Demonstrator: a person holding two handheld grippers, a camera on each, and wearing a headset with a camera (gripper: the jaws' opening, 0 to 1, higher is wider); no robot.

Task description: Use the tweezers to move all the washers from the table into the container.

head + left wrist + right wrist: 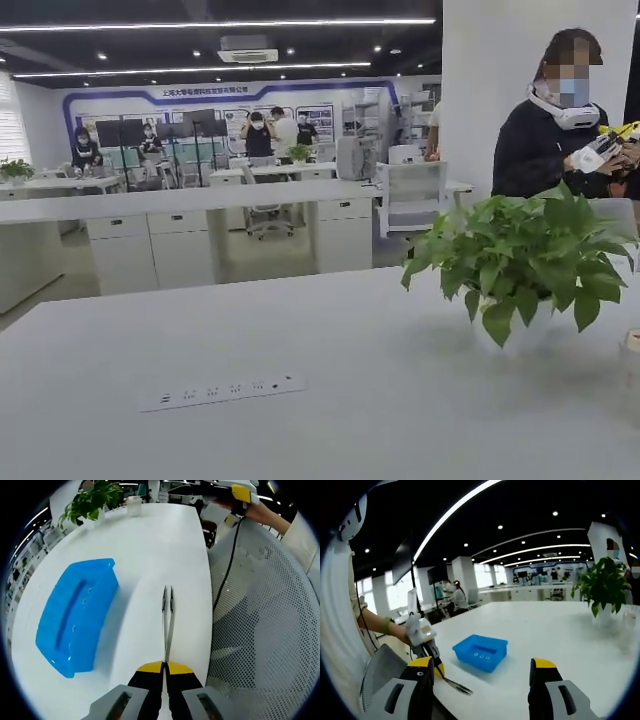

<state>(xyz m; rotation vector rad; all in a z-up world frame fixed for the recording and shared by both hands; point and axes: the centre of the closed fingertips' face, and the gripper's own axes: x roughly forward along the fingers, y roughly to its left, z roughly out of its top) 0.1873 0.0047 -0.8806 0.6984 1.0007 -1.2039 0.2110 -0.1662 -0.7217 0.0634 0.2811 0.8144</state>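
My left gripper (165, 667) is shut on a pair of metal tweezers (168, 615) that point forward over the white table (165, 540), tips closed and empty. A blue plastic container (75, 615) lies on the table to the left of the tweezers. In the right gripper view the same container (481, 652) holds a few small pale rings that look like washers. My right gripper (485, 664) is open with nothing between its jaws, raised off the near table edge. From there the left gripper (431, 652) appears at the left with the tweezers (456, 684).
A potted green plant (530, 250) stands at the table's far end beside a clear cup (134, 505). A power strip (222, 390) is set in the tabletop. A white mesh chair (260, 630) stands by the table edge. A person (550, 120) stands behind the plant.
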